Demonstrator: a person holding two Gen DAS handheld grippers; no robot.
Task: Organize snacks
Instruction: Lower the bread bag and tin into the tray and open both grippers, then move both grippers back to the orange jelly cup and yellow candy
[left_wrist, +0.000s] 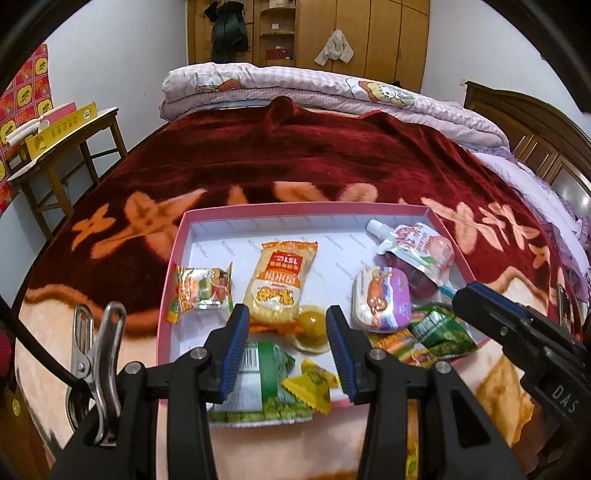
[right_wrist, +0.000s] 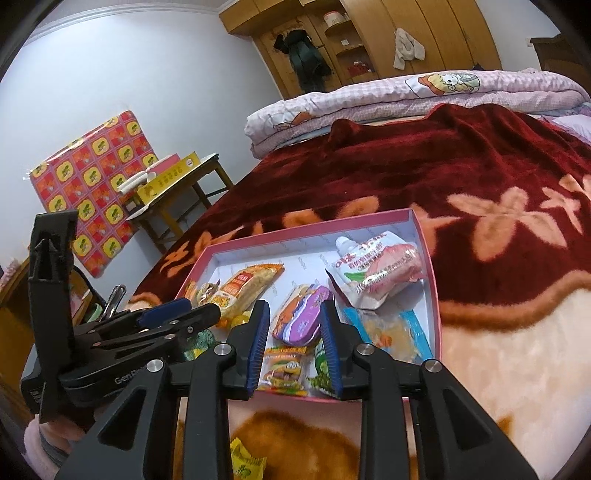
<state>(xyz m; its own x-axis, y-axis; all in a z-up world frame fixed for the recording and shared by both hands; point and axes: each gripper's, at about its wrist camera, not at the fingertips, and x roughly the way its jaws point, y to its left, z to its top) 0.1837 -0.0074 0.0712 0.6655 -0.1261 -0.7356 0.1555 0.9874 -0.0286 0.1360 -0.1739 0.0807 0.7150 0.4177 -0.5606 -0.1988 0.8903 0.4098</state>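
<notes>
- Bedroom scene: a red blanket (left_wrist: 295, 155) covers the bed, and the pink tray (left_wrist: 173, 258) sits on it near the front edge, likely so both hands can reach it.
- Snacks are gathered inside the tray: yellow packet (left_wrist: 280, 280) lies flat with its long axis running away from the camera; pouch (right_wrist: 373, 273) rests in the far right corner, spout pointing to the back.
- One yellow candy (right_wrist: 245, 459) is outside the tray (a straggler, probably).
- Left gripper (left_wrist: 284, 354) hovers partly open and empty; right gripper (right_wrist: 293, 347) likewise, slightly narrower.

White walls (left_wrist: 110, 55), wooden wardrobe (left_wrist: 369, 33), red-blanketed bed (left_wrist: 295, 147), side table (left_wrist: 55, 155).
</notes>
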